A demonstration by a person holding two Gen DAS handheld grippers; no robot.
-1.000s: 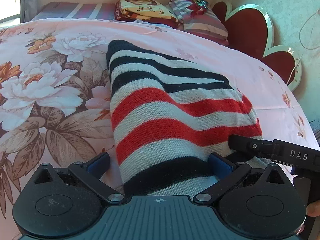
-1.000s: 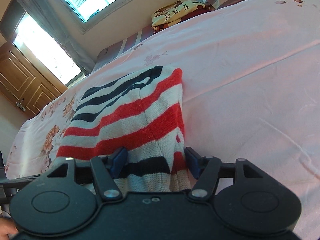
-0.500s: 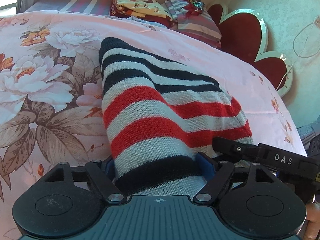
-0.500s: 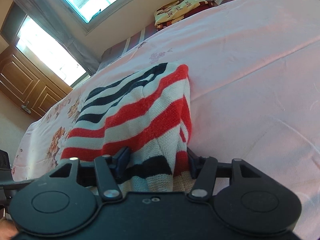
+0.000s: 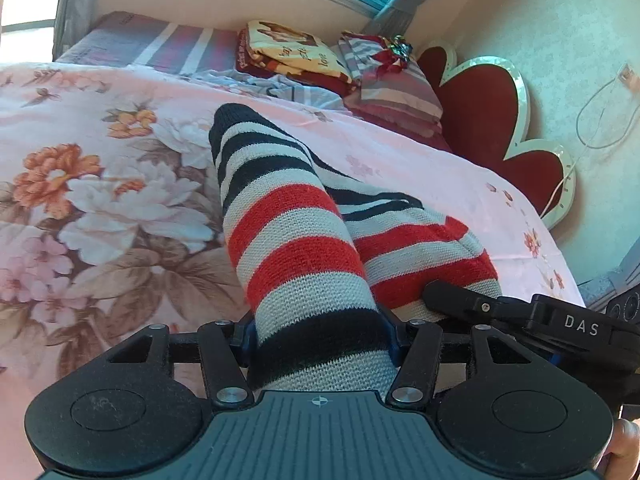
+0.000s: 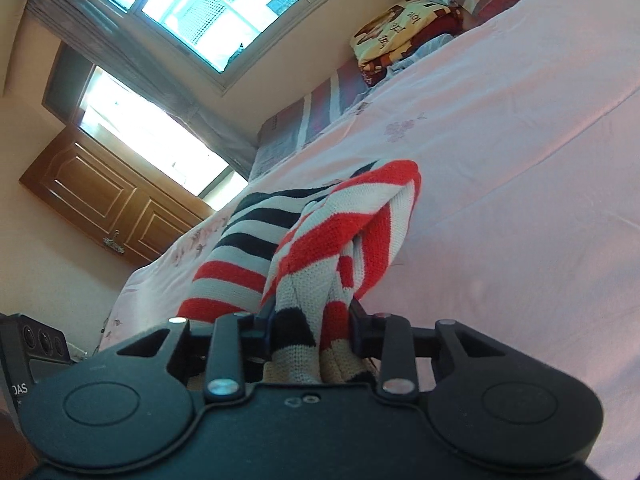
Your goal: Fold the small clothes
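Observation:
A small knit garment (image 5: 304, 248) with red, white and dark blue stripes lies on the pink bed. Its near edge is raised off the sheet. My left gripper (image 5: 320, 340) holds the near left part, its jaws still closing and both blue pads pressed against the fabric. My right gripper (image 6: 312, 328) holds the near right part of the garment (image 6: 320, 240), which is bunched into folds between its closing jaws. In the left wrist view the right gripper (image 5: 500, 312) sits close by on the right, at the knit's edge.
The bed sheet (image 5: 100, 200) has big flower prints on the left and plain pink (image 6: 520, 160) on the right. Folded blankets and pillows (image 5: 288, 52) lie at the head, by a red heart-shaped headboard (image 5: 480, 112). A window (image 6: 224, 12) and wooden doors (image 6: 100, 196) are beyond.
Both grippers have gone from open around the garment's near edge to closed on it and have risen. The flat knit is now pulled up and bunched.

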